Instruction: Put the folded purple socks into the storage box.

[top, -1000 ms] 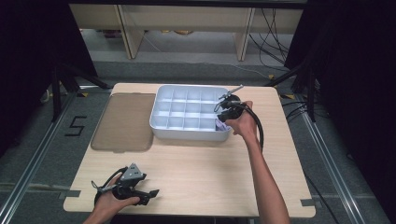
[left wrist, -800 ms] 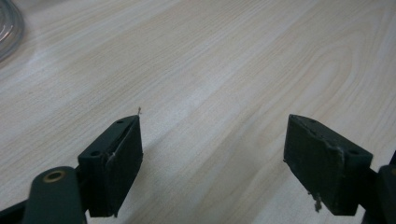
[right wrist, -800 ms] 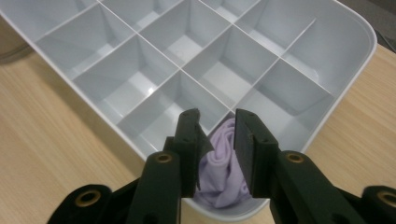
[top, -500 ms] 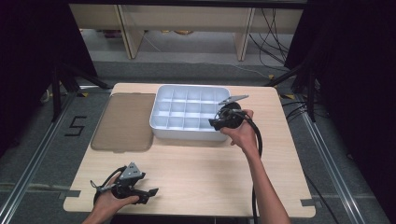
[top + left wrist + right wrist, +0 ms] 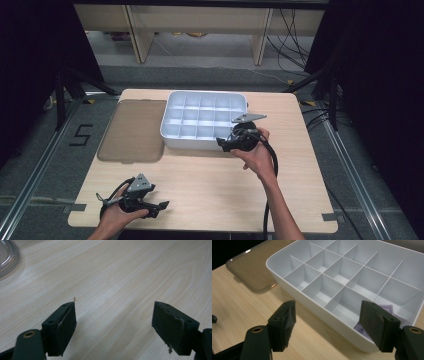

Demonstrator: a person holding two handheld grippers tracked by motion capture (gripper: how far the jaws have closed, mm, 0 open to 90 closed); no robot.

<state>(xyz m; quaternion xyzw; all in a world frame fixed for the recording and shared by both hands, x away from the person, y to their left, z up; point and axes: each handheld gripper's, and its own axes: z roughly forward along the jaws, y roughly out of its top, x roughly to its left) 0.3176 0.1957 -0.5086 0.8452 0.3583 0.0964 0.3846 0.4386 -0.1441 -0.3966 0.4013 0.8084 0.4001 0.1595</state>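
Observation:
A white tray point(image 5: 172, 131) divided into several compartments stands at the back middle of the wooden table. Its near wall point(image 5: 317, 312) lies just ahead of my right gripper point(image 5: 328, 315), which the person holds at the tray's front right corner point(image 5: 223, 145). Those jaws have just been opening and stand open with nothing between them. A flat lilac piece point(image 5: 388, 310) lies in the corner compartment closest to that gripper. My left gripper point(image 5: 160, 206) rests near the table's front left edge, open over bare wood point(image 5: 115, 312).
A brown translucent lid point(image 5: 132, 131) lies flat left of the tray, also in the right gripper view point(image 5: 254, 272). Its rounded rim point(image 5: 8, 255) shows far off in the left gripper view. Cables run along the floor behind the table.
My right gripper has drawn back from over the tray's right compartments toward the person, to the tray's front corner, and its jaws have spread. The left gripper has stayed put.

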